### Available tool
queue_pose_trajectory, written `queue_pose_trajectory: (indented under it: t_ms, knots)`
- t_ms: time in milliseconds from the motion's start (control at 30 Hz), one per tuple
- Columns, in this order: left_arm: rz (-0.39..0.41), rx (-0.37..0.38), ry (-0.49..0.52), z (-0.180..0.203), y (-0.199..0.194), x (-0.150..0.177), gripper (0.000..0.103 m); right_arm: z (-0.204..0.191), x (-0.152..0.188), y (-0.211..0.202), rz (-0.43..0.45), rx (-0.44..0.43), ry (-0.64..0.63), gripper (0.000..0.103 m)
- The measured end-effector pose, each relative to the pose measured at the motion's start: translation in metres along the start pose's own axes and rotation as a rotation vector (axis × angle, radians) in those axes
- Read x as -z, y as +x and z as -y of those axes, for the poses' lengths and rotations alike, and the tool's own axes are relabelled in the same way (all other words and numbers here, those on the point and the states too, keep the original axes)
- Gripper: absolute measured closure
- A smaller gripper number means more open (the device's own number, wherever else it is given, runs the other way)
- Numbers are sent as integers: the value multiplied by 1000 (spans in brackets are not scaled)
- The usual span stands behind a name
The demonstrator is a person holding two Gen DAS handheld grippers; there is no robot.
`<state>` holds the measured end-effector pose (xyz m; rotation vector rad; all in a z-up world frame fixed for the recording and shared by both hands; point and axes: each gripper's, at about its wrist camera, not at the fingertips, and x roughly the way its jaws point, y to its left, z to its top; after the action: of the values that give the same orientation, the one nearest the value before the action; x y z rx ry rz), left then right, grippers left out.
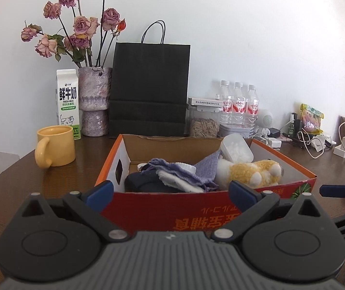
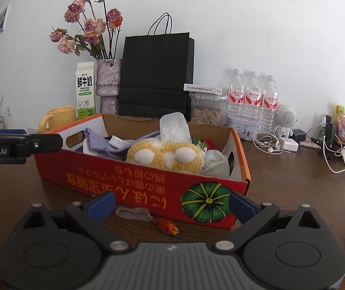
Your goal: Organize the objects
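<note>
Nearest, the left gripper and right gripper are held with jaws spread wide, nothing gripped. A small orange wrapped item is seen lying on the dark wooden table, just in front of the red cardboard box. The box is filled with a yellow plush toy, purple cloth and a clear container. Behind are ranged a yellow mug, milk carton, vase of dried roses, black paper bag and water bottles along a white wall.

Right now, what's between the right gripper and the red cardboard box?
In the right wrist view, a small orange wrapped candy and a grey cloth scrap lie on the brown table between the open right gripper and the red cardboard box.
</note>
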<state>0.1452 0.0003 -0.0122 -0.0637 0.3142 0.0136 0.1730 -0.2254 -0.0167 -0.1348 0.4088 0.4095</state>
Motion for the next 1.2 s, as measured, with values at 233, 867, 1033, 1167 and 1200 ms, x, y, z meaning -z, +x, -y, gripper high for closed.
queue_pose_trajectory:
  t_ms: [233,867,1033,1167,1200]
  knots:
    - [-98,43,-14,0,-1,16,0,1,6,11,-94,-38,3,24]
    - [-212,36,22,11,15,26,0,2,3,31,-159,-133,-17,93]
    - [-250,41,47,29,22,27,0,8,4,18,-109,-142,-17,94]
    - [-273,40,64,50,31,28,0,19,6,6,-71,-139,-9,94]
    - [-279,38,67,55,34,28,0,23,7,4,-63,-137,-5,94]
